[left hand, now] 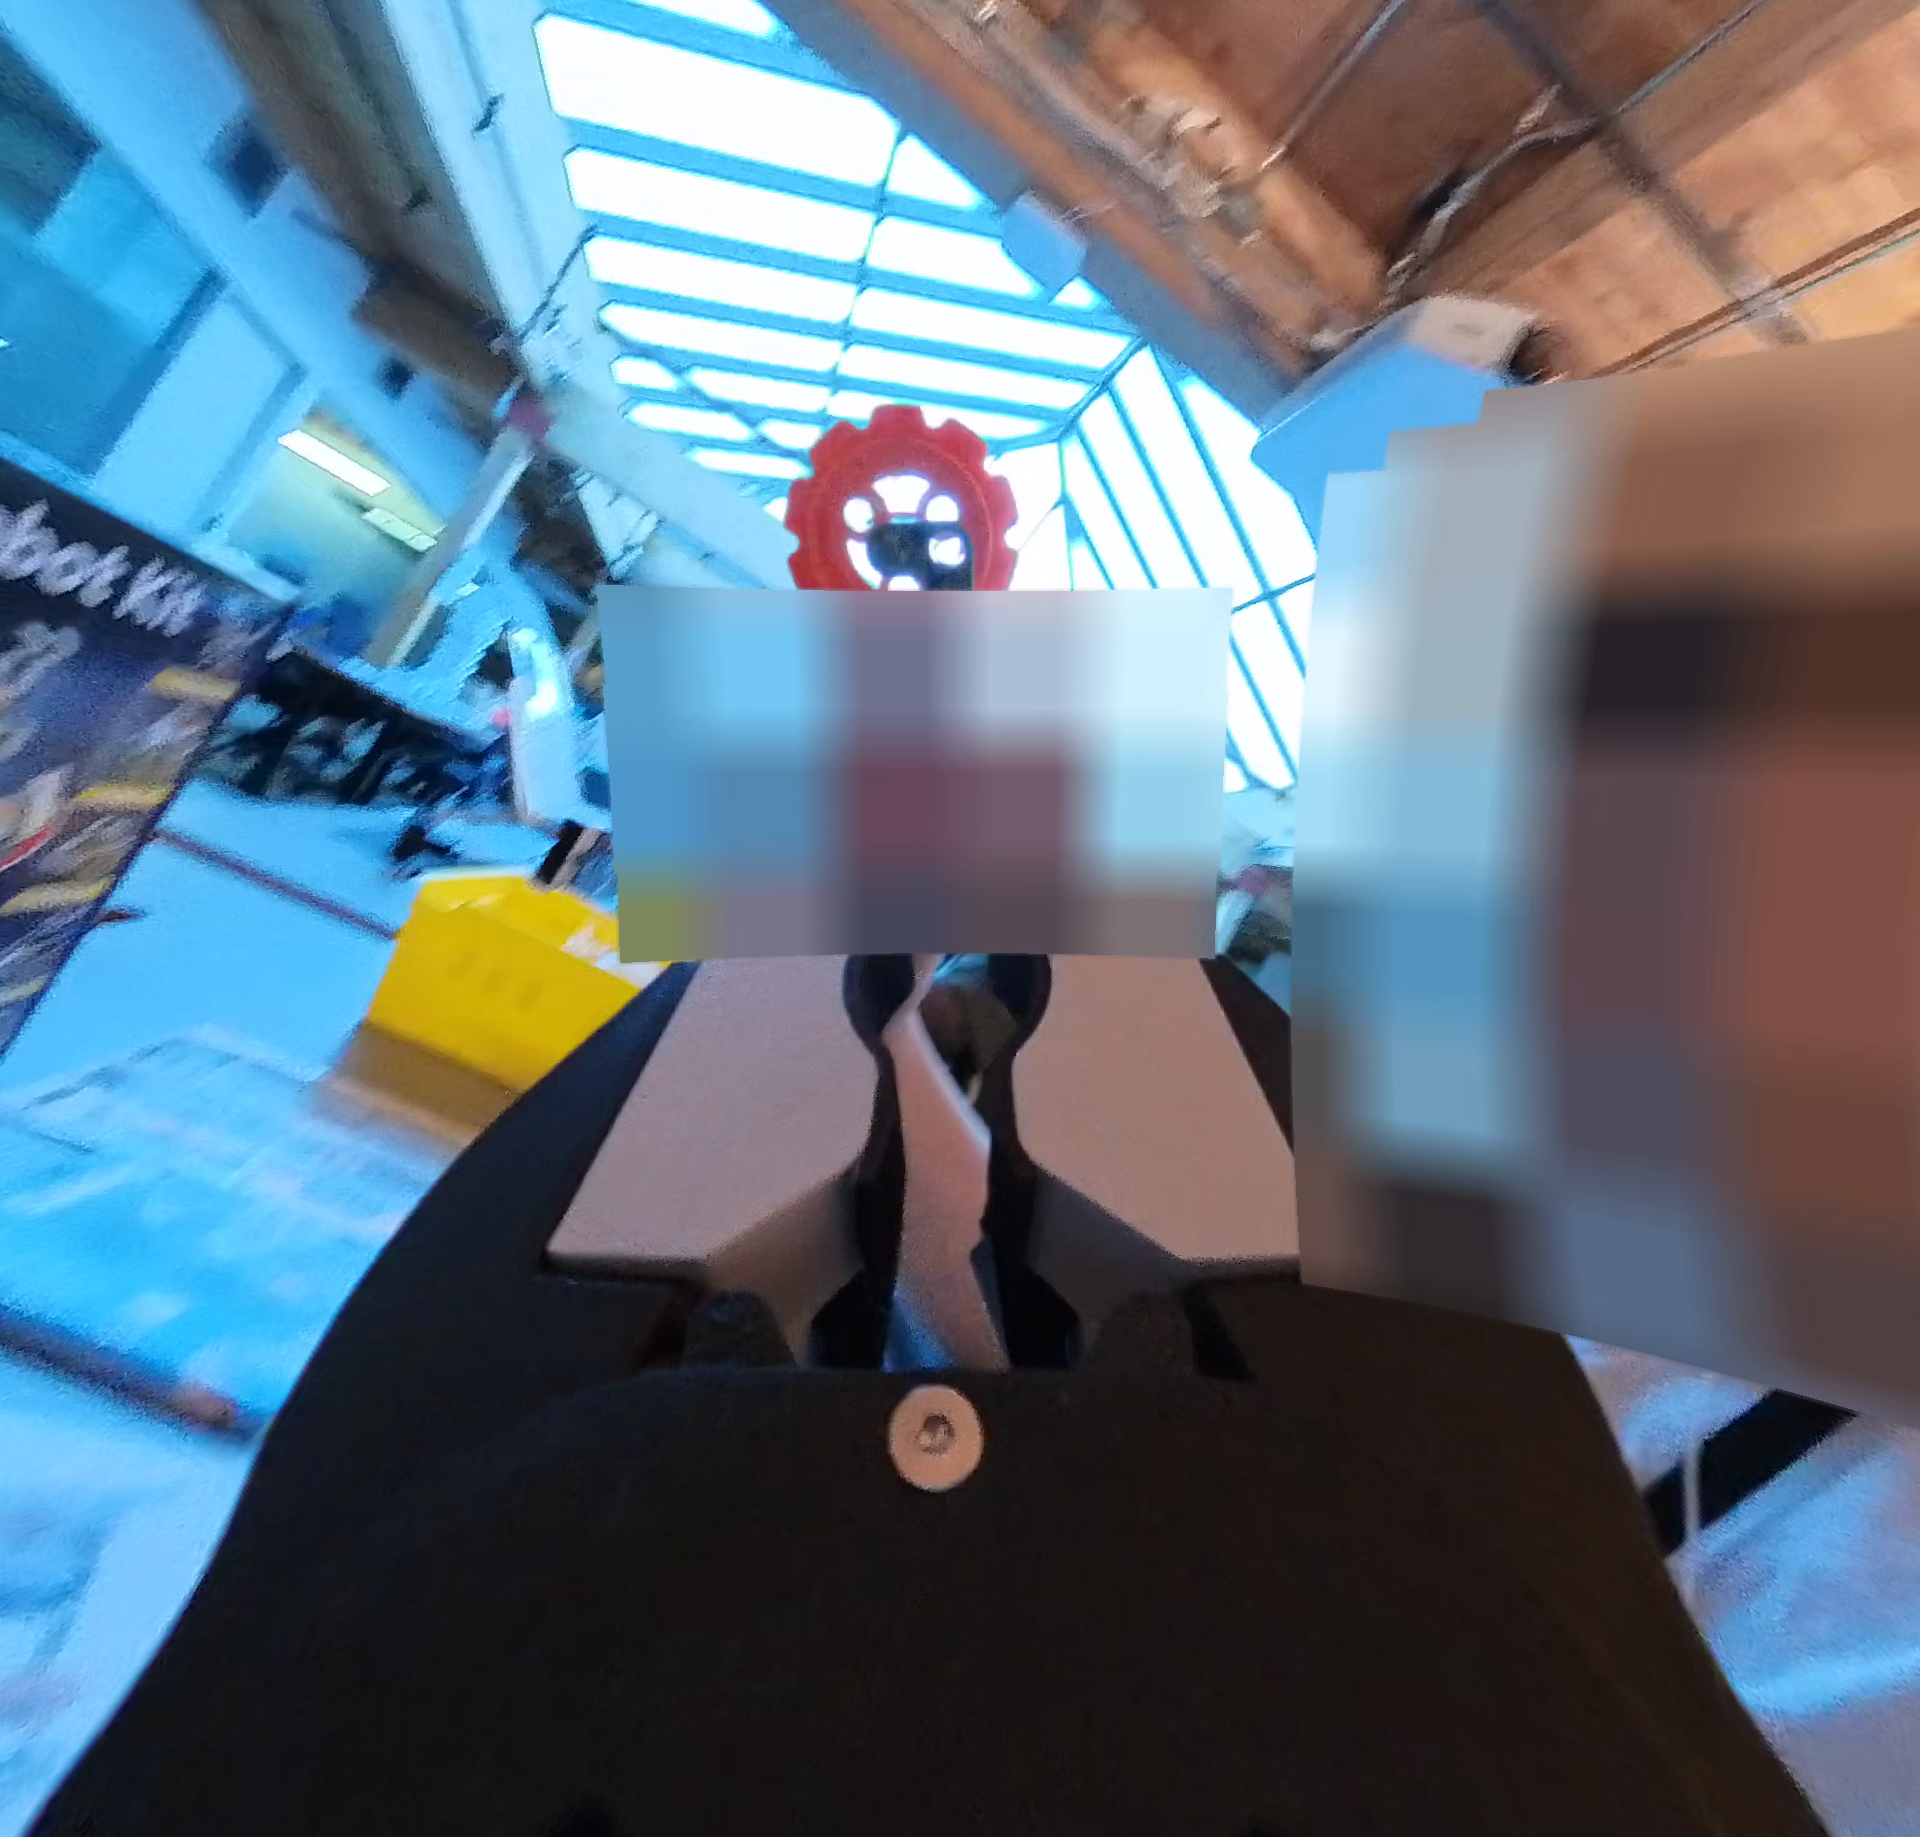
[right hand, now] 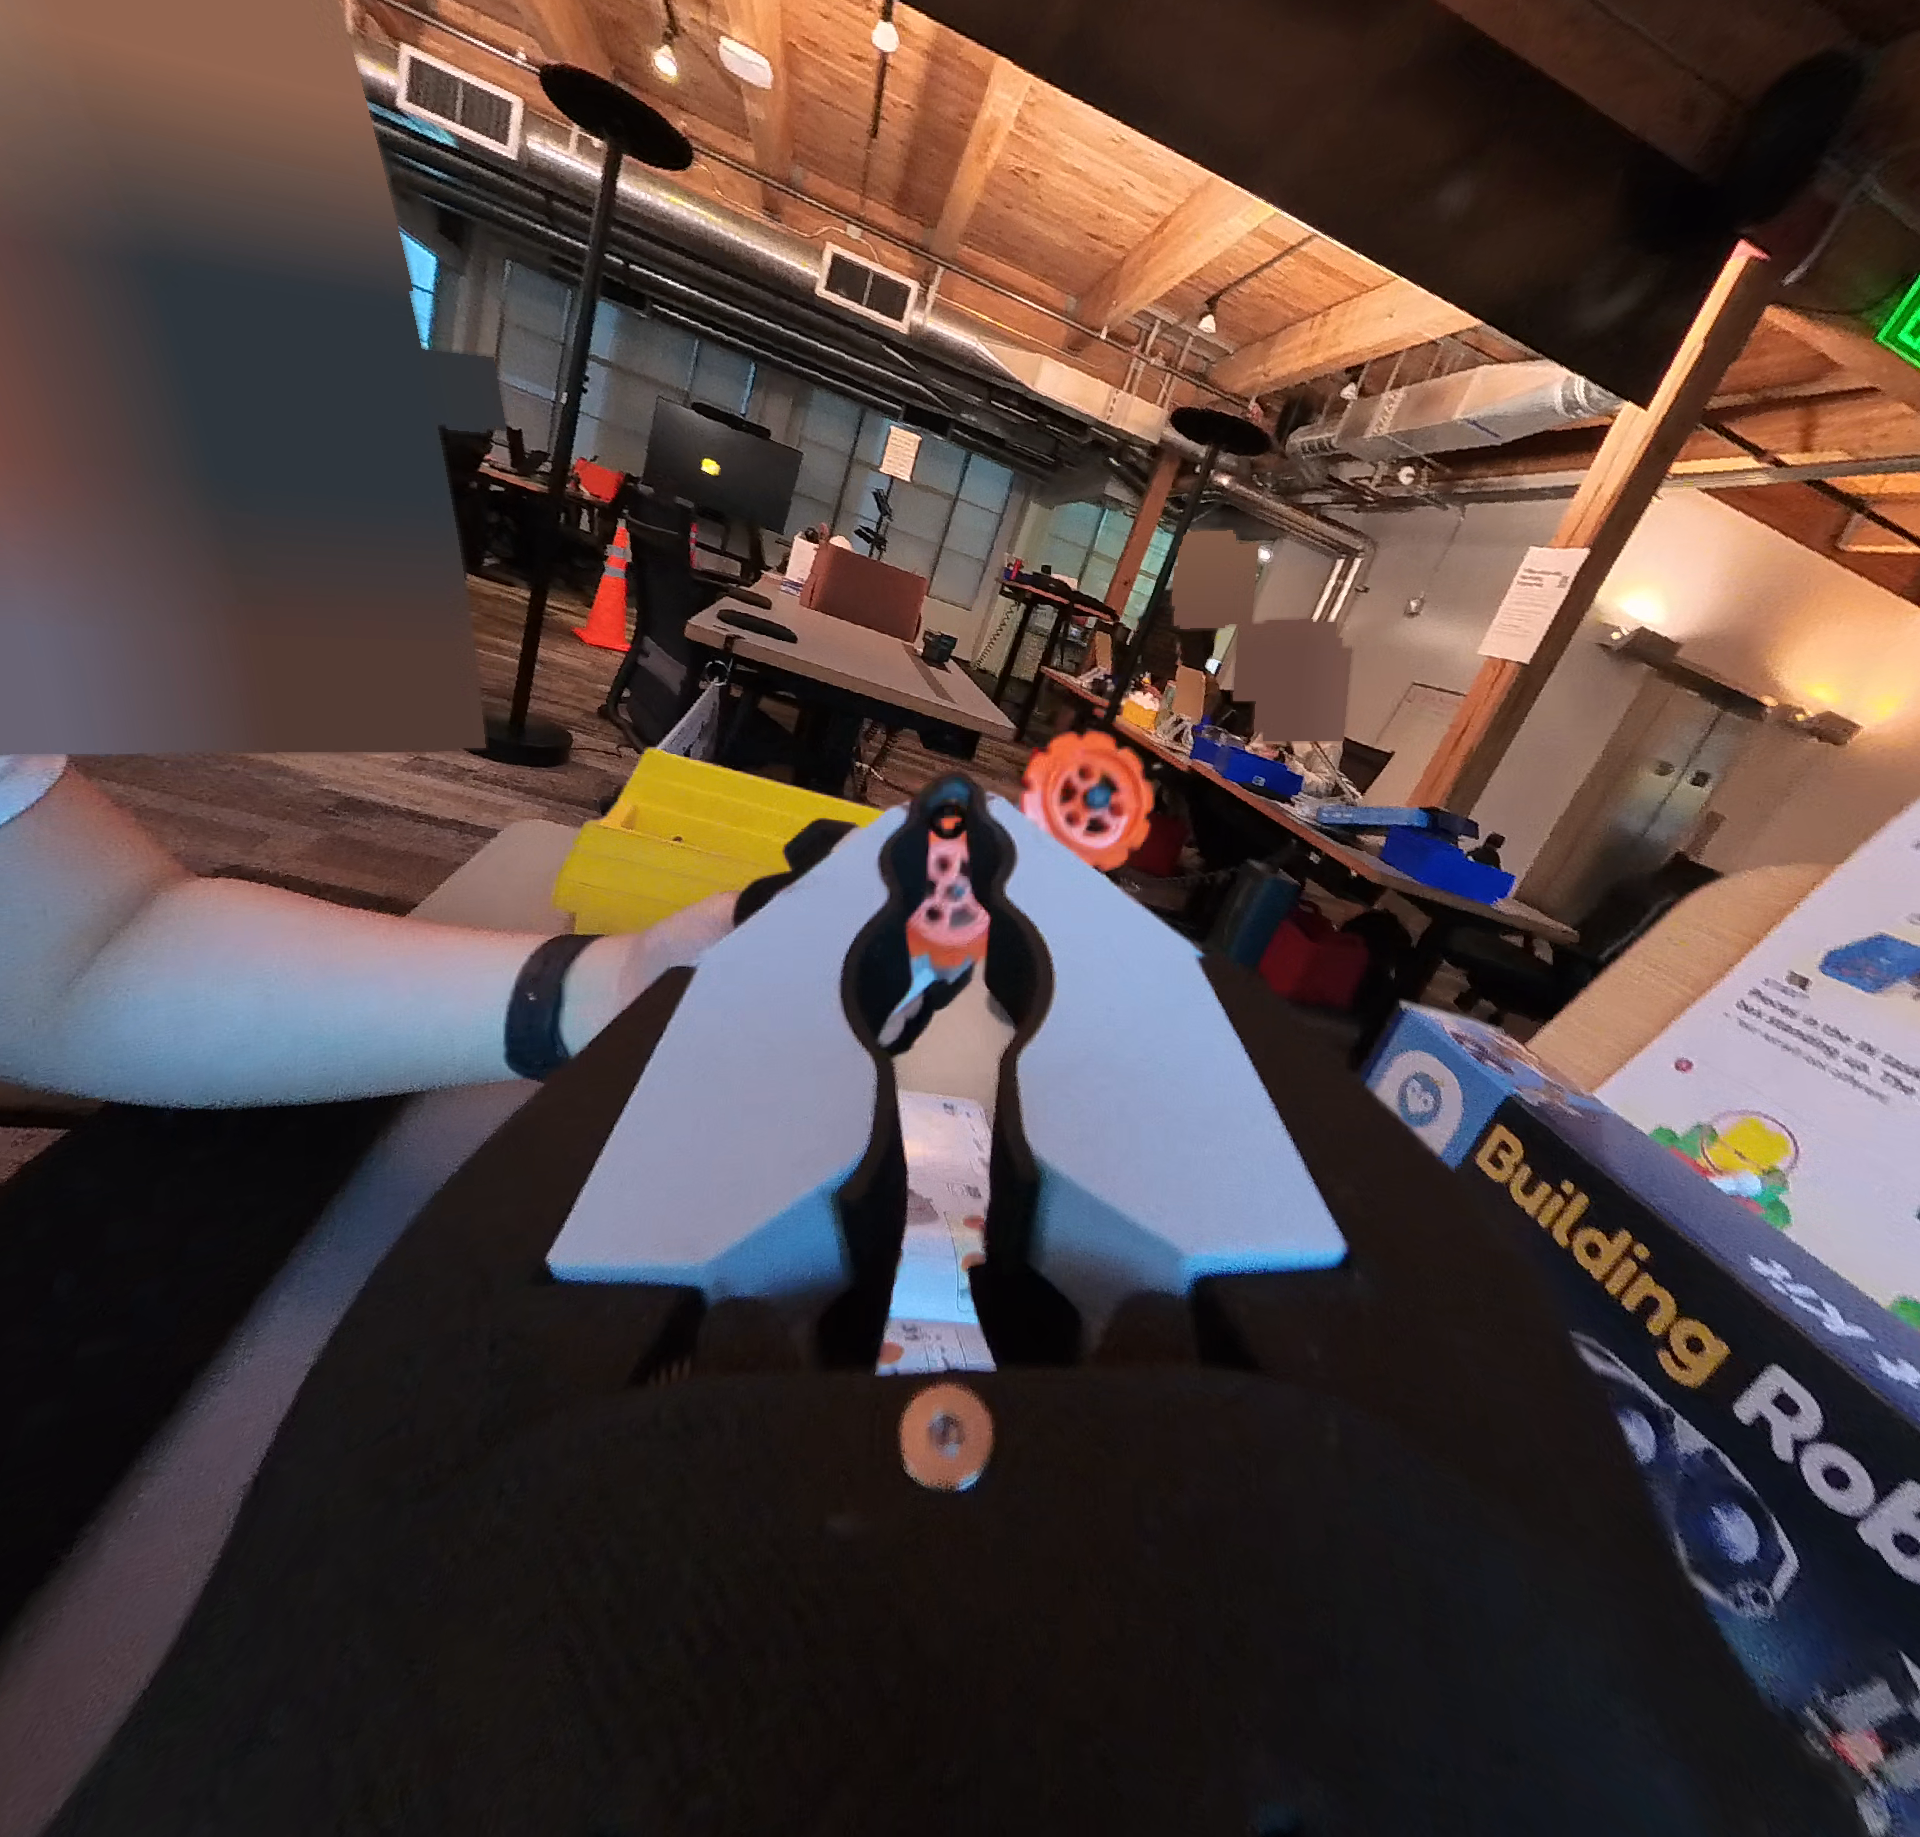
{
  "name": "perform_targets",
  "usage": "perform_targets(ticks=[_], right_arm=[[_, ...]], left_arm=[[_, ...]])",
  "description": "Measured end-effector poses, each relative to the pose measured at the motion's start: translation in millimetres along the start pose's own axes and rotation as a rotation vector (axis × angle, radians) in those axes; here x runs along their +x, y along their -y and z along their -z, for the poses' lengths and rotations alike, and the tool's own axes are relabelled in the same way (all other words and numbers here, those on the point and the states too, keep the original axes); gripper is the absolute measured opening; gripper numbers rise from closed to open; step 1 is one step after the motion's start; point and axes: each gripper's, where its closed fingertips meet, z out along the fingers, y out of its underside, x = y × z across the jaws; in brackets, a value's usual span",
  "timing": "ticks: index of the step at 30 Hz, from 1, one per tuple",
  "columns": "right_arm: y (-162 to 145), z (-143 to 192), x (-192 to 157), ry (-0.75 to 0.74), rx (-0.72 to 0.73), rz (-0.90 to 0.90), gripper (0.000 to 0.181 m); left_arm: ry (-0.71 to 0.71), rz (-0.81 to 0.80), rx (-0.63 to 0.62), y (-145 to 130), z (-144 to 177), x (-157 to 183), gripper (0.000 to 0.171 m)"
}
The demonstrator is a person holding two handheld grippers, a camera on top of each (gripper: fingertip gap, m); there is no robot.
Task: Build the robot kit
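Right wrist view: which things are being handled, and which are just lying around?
Handled: orange gear between the fingers of the right gripper; second gear just beyond.
Lying about: yellow bin, printed box, traffic cone.

Right: printed box [right hand: 1714, 1424] close alongside; forearm [right hand: 260, 987] and yellow bin [right hand: 665, 852] block left; ahead open.

Right claw [right hand: 948, 831] is closed on an orange toothed gear [right hand: 943, 914], seen edge-on between its fingers. A second orange gear [right hand: 1087, 813], face-on with round holes, sits just beyond, apparently held at the left claw's tip; that grip is masked.
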Motion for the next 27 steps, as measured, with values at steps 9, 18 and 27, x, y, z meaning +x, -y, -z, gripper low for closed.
perform_targets(ticks=[9, 18, 27], right_arm=[[-71.5, -2.3, 20.4, -0.067, -0.259, -0.023, 0.007], [-115.4, -17.3, 8.0, -0.023, -0.387, -0.07, 0.007], [-128.6, -26.3, -5.3, 0.017, -0.441, -0.057, 0.007]], left_arm=[[0.547, -0.194, -0.181, -21.7, 47.0, -55.7, 0.005], [0.577, 0.13, -0.085, -21.0, 68.0, -69.0, 0.005], [0.473, 0.18, -0.012, 11.7, 90.3, -40.4, 0.005]])
